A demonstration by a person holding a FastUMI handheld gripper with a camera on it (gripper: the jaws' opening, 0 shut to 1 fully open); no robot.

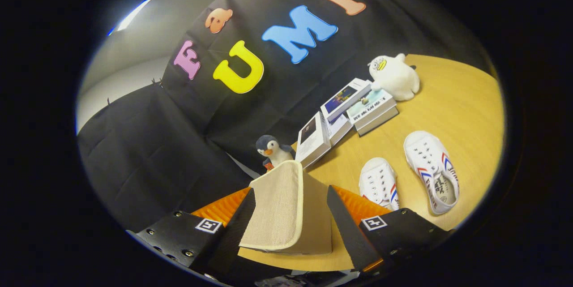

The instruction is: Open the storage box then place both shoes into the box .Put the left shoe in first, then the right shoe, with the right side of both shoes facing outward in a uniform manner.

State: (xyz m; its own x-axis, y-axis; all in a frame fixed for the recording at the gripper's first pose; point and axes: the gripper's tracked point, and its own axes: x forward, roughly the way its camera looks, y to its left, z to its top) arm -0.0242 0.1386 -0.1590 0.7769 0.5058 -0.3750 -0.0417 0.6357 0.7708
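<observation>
Gripper (291, 215): two wedge-shaped fingers (224, 208) with ribbed faces, each mounted on a matte black block. Each block carries a small square black-and-white marker tag (208, 225) on top. Round screw heads (178, 213) visible along left block edge

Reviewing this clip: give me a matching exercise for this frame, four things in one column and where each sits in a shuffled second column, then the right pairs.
Things:
1. beige fabric lid
2. penguin plush
3. white plush toy
4. pair of white sneakers

Places:
A. on the wooden table, beside the gripper, soles down
B. between the fingers, lifted up on edge
C. just beyond the lid's top edge, next to a leaning book
D. far end of the table, resting against the stacked books

Pairs: 1-B, 2-C, 3-D, 4-A
</observation>
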